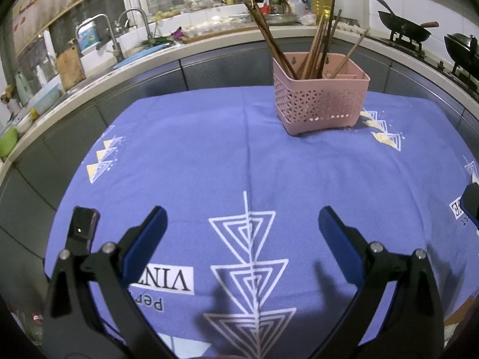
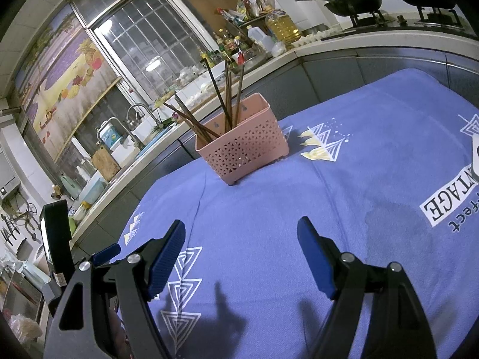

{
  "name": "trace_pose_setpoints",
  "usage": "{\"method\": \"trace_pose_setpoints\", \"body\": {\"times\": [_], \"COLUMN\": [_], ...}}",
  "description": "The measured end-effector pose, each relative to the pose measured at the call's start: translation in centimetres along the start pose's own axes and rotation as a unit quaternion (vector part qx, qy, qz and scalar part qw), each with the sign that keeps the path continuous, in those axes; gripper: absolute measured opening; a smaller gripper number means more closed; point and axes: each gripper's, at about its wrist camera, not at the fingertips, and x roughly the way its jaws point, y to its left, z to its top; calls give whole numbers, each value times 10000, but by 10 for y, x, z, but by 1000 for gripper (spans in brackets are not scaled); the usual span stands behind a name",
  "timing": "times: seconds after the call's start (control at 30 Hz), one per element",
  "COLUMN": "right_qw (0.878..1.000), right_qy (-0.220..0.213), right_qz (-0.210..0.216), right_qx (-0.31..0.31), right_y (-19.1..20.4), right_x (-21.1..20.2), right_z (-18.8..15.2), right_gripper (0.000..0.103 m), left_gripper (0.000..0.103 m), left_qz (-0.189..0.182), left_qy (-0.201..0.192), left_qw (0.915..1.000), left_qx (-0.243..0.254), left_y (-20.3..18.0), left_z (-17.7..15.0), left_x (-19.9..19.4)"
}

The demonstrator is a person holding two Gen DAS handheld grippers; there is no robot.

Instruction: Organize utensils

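Pink perforated plastic utensil basket (image 1: 320,101) stood at the tabletop's (image 1: 194,155) far side, holding wooden chopsticks (image 1: 314,48) upright. Left gripper (image 1: 243,233) and right gripper (image 2: 241,245): jaws wide apart, empty, above the blue cloth.

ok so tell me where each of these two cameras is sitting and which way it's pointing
Left wrist view: sits on the left gripper, looking forward and down over the blue tablecloth at the pink basket of chopsticks; its own open fingers frame the bottom, and a bit of the other gripper shows at the right edge.
Right wrist view: sits on the right gripper, tilted, facing the same basket from further right; its open fingers show, with the other gripper's parts at lower left.
Shared: basket, chopsticks, tablecloth, sink counter, woks on the stove.
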Motion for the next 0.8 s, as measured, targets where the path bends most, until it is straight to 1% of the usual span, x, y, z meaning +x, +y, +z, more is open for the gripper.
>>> {"method": "trace_pose_setpoints", "body": {"times": [0.57,0.8], "right_qw": [10000,10000], "right_qy": [7,11], "right_qz": [-4,-5], "right_qx": [5,4], "right_y": [2,3], "right_x": [0,-1], "right_z": [-1,-1], "right_gripper": [77,77], "left_gripper": [97,97], "left_qz": [-51,-51], "left_qy": [39,-59], "left_qw": [10000,9999], "left_qx": [-25,-85], "left_y": [-1,3], "left_z": [-1,1], "left_x": [1,-3]}}
